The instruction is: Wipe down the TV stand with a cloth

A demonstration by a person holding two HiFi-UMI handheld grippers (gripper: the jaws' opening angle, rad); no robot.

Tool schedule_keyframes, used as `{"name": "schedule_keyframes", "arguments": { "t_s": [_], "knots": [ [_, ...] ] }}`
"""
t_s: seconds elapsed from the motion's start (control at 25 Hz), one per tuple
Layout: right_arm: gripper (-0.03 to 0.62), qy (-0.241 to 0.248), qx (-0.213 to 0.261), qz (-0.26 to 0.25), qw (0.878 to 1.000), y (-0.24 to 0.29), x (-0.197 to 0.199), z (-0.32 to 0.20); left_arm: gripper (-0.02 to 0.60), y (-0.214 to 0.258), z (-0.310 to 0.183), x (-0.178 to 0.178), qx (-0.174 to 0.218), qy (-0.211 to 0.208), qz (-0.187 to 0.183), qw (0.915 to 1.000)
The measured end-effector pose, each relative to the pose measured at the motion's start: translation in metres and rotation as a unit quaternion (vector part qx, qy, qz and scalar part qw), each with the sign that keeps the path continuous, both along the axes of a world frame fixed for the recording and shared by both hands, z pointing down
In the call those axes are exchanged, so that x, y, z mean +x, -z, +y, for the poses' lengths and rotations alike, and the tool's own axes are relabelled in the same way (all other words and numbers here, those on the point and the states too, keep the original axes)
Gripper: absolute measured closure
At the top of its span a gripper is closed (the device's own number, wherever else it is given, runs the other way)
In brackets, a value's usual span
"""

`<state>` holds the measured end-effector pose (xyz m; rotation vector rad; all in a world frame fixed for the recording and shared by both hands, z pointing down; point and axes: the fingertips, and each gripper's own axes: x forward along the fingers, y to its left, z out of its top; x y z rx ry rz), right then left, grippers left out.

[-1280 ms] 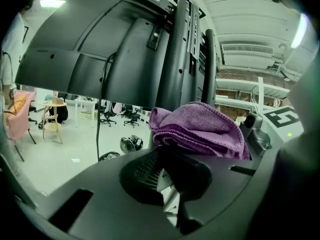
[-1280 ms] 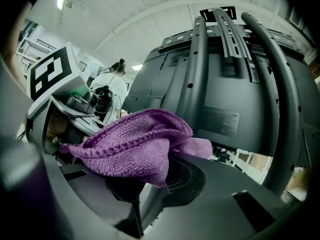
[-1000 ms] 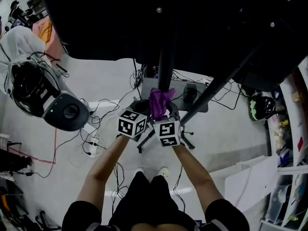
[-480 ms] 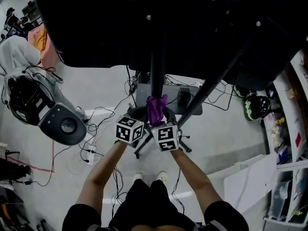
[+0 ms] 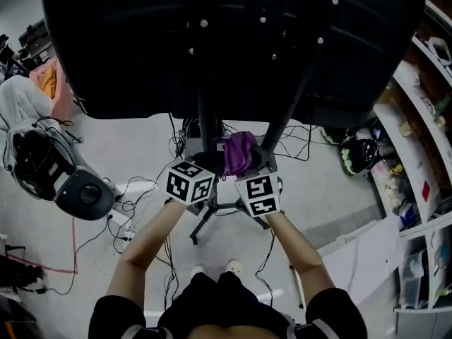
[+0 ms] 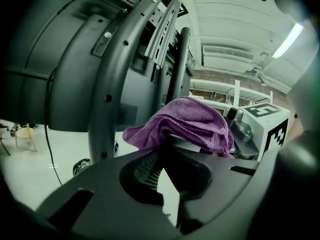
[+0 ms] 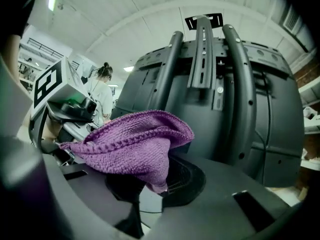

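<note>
The purple cloth (image 5: 239, 152) is bunched between my two grippers, in the gap between the TV stand's left pole (image 5: 206, 111) and right pole (image 5: 286, 111), under the black back of the TV (image 5: 212, 41). My right gripper (image 5: 247, 167) is shut on the cloth (image 7: 132, 146), which drapes over its jaw tips and hides them. My left gripper (image 5: 212, 164) sits close beside it with its jaws together; its tips (image 6: 167, 143) reach the underside of the cloth (image 6: 187, 121), and I cannot tell whether they pinch it. The curved stand poles (image 7: 240, 89) rise just ahead.
The stand's feet (image 5: 205, 221) spread on the floor below, among loose cables (image 5: 141, 189) and a power strip (image 5: 123, 221). A headset and round grey device (image 5: 85, 193) lie at the left, a helmet (image 5: 357, 154) at the right near shelves (image 5: 417, 154). A person (image 7: 102, 91) stands far off.
Both grippers and the cloth have come off the left pole and now sit between the two poles. The cloth looks more bunched. The view has shifted toward the TV.
</note>
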<state>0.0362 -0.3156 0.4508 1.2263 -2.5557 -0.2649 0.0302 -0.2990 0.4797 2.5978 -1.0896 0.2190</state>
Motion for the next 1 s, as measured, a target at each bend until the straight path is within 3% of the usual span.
{"name": "schedule_keyframes", "arguments": {
  "t_s": [0.2,0.44,0.64,0.8,1.0],
  "knots": [
    [0.530,-0.005,0.076,-0.007,0.997,0.105,0.025,0.002,0.575,0.100,-0.004,0.026,0.056,-0.031,0.018,0.9978],
    [0.530,-0.005,0.171,-0.003,0.985,0.233,0.049,-0.004,0.575,0.227,-0.021,0.051,0.139,-0.042,0.025,0.9891],
    [0.530,0.000,0.270,-0.003,0.963,0.349,0.056,-0.011,0.575,0.342,-0.035,0.060,0.228,-0.030,0.008,0.9731],
    [0.530,0.027,0.291,-0.022,0.956,0.436,0.050,-0.025,0.575,0.429,-0.043,0.053,0.287,-0.017,0.010,0.9577],
    [0.530,0.032,0.334,-0.005,0.942,0.521,0.035,-0.047,0.575,0.518,-0.063,0.035,0.329,0.003,0.019,0.9442]
  ]
}}
